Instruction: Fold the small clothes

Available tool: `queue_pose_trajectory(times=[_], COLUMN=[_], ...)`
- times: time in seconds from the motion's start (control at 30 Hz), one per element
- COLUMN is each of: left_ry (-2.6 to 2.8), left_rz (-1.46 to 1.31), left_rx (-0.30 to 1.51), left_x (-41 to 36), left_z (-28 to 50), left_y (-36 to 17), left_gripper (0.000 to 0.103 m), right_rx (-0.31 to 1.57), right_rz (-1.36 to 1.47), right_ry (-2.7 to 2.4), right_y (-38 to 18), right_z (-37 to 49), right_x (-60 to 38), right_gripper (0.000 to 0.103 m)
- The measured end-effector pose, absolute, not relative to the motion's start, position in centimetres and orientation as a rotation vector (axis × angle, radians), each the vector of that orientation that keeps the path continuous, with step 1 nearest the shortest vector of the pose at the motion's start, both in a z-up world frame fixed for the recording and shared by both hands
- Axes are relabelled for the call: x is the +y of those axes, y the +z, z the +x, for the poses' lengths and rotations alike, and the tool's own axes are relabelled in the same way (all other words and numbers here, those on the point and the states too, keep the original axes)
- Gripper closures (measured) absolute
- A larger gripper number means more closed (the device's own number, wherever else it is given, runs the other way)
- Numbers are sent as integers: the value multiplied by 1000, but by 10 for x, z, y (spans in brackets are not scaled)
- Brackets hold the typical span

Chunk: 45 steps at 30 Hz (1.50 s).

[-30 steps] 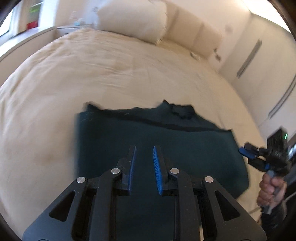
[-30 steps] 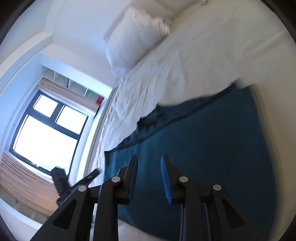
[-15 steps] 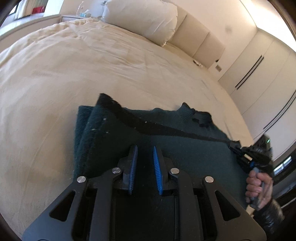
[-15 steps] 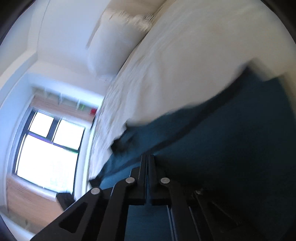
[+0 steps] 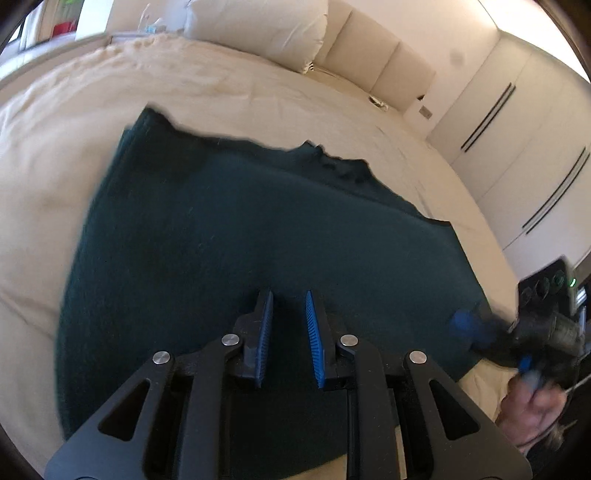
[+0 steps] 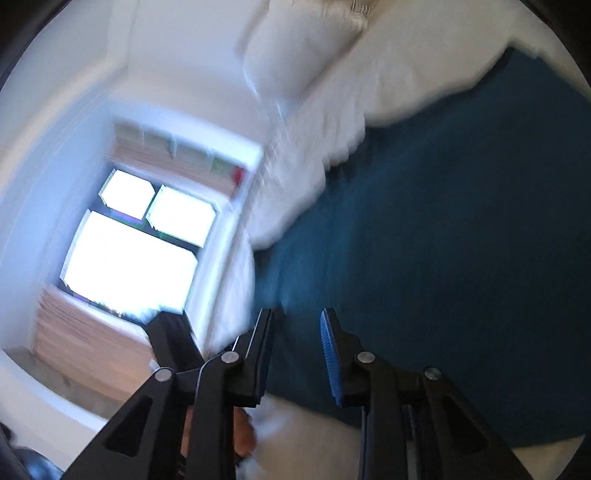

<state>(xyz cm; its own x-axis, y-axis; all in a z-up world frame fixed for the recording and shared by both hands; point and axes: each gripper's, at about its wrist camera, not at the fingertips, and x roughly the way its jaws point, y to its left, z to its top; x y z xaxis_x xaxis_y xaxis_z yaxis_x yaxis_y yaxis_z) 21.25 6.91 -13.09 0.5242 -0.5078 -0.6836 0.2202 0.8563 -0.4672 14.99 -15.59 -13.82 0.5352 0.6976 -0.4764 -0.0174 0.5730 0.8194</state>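
1. A dark teal knitted garment (image 5: 258, 236) is seen spread flat on the cream bed cover (image 5: 74, 147), short of the cream pillow (image 5: 255, 26).
2. The left gripper (image 5: 288, 314) is held over the garment's near part, jaws apart, empty.
3. The right gripper (image 6: 297, 332) is recorded at the garment's right edge, jaws parted, empty.

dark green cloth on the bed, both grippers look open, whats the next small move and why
Probably lower the left gripper onto the dark green cloth's near edge and pinch it. Both grippers are open and empty, the right gripper too, and the cloth lies flat on the bed.
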Motion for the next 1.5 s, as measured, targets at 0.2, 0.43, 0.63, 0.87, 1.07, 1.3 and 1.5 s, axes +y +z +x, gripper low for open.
queue_pose_trajectory(times=[0.2, 0.43, 0.63, 0.87, 1.07, 1.3, 1.5], left_ry=[-511, -402, -178, -311, -358, -410, -462], left_rz=[-499, -545, -743, -791, -777, -821, -928], left_rx=[926, 912, 805, 979, 1095, 1185, 1203], left_x=[105, 137, 204, 196, 182, 180, 195], left_z=[213, 195, 153, 177, 202, 212, 210], left_y=[-143, -133, -118, -135, -148, -156, -162], left_gripper=[85, 85, 21, 21, 22, 52, 55], right_rx=[852, 719, 623, 722, 805, 863, 942], right_rz=[1023, 1051, 1038, 997, 936, 895, 851], right_ry=[319, 31, 21, 264, 357, 419, 459], right_y=[-169, -150, -111, -101, -95, -94, -102], right_z=[118, 61, 42, 93, 121, 149, 178], right_x=[-235, -331, -341, -257, -216, -190, -161], right_gripper=[81, 83, 62, 61, 61, 61, 61])
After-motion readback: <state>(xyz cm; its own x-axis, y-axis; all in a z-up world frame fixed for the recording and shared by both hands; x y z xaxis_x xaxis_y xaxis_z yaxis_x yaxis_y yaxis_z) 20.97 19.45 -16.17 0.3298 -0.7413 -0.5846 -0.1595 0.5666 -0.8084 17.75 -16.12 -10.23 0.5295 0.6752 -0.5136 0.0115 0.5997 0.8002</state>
